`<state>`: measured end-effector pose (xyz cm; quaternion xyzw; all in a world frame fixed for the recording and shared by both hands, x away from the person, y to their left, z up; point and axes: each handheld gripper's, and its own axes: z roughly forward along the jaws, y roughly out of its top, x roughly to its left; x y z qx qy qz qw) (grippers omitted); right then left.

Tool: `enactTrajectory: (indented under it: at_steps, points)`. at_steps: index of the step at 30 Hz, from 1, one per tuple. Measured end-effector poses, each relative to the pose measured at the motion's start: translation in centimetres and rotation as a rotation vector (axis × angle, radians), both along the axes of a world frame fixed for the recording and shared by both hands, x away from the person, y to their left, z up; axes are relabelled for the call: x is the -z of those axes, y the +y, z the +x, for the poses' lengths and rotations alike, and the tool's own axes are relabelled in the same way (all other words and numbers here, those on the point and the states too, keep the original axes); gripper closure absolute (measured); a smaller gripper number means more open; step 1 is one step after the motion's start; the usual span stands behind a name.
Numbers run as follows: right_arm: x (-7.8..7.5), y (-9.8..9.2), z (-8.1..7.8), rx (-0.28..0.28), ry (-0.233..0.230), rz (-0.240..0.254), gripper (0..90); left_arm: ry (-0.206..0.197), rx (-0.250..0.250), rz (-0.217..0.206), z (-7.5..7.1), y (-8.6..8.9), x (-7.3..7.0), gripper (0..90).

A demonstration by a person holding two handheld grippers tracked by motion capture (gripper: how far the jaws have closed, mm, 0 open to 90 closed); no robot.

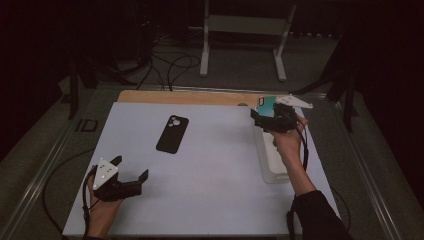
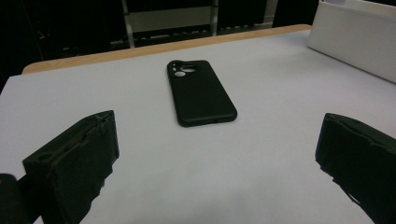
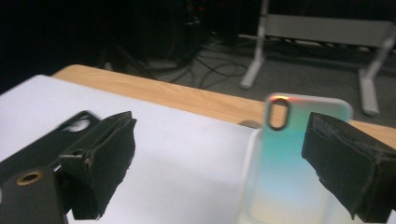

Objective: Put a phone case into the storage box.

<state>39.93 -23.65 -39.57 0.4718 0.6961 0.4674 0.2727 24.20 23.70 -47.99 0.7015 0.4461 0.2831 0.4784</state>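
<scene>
A black phone case [image 1: 172,134] [image 2: 201,93] lies flat, camera cutout away from me, on the white mat [image 1: 210,170]. My left gripper [image 1: 131,168] [image 2: 217,163] rests open near the mat's front left, pointing at that case from a distance. An iridescent teal phone case [image 1: 266,106] [image 3: 289,158] sits at the far end of a white box [image 1: 272,157]. My right gripper [image 1: 262,117] [image 3: 224,163] hovers open just before it. Its right jaw overlaps the case's right edge, and nothing is gripped. The black case [image 3: 51,144] shows blurred behind its left jaw.
The white box [image 2: 355,37] runs along the mat's right side. A wooden table edge [image 1: 190,96] borders the mat at the back. Beyond it are floor cables [image 1: 170,65] and a white metal stand [image 1: 245,30]. A metal rail [image 1: 40,175] runs along the left.
</scene>
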Motion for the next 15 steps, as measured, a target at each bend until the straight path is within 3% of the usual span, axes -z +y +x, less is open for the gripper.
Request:
enactTrajectory:
  at_steps: [5, 8, 15]
  points:
    - [-0.2, 0.3, -2.3, -0.05, -0.042, 0.004, 9.2, -0.001, -0.006, 0.002, -0.1, 0.1, -0.2, 0.2]
    - [0.0, 0.3, -3.6, -0.086, -0.039, 0.005, 9.1, -0.006, -0.007, 0.007, -0.1, 0.1, -0.3, 0.2]
    - [1.0, -0.1, -6.5, -0.11, -0.085, -0.027, 8.8, -0.01, -0.021, 0.004, -0.1, 0.4, -0.6, 0.2]
